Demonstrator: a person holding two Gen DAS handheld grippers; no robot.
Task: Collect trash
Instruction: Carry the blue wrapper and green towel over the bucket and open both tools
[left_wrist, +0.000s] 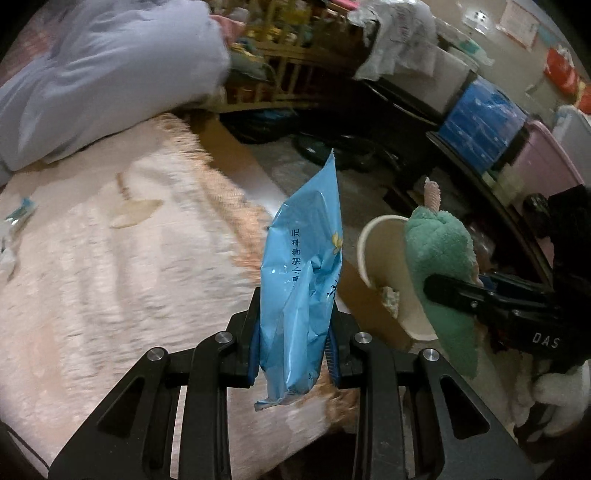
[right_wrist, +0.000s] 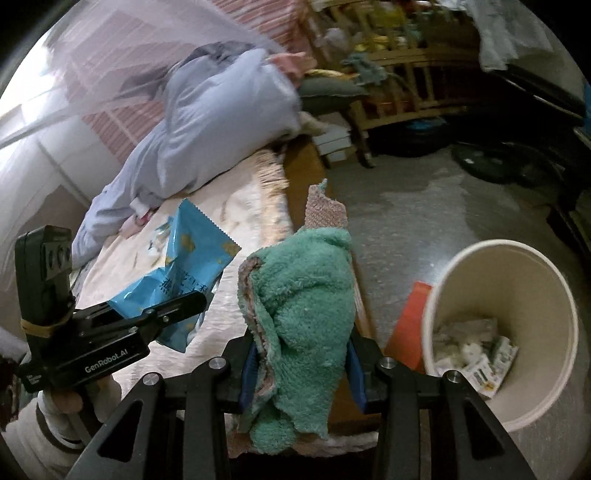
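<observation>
My left gripper (left_wrist: 293, 354) is shut on a crumpled blue plastic wrapper (left_wrist: 303, 273), which stands up between its blue pads over the edge of the bed. My right gripper (right_wrist: 301, 365) is shut on a bunched green fluffy cloth (right_wrist: 303, 317) with a pinkish underside. In the left wrist view that green cloth (left_wrist: 439, 266) and the right gripper (left_wrist: 491, 299) hang just right of the wrapper. The right wrist view shows the left gripper (right_wrist: 147, 317) with the blue wrapper (right_wrist: 188, 266) at the left. A cream paper bin (right_wrist: 554, 295) stands on the floor at the right with paper scraps inside; the bin (left_wrist: 373, 254) also shows behind the cloth.
A pale fringed bedspread (left_wrist: 110, 277) covers the bed, with a lilac duvet (left_wrist: 103, 74) heaped at its far end. Small scraps (left_wrist: 18, 218) lie at the bed's left. An orange box (right_wrist: 410, 321) leans beside the bin. Wooden furniture (right_wrist: 399, 74), dark shelving and storage boxes (left_wrist: 480, 125) ring the grey floor.
</observation>
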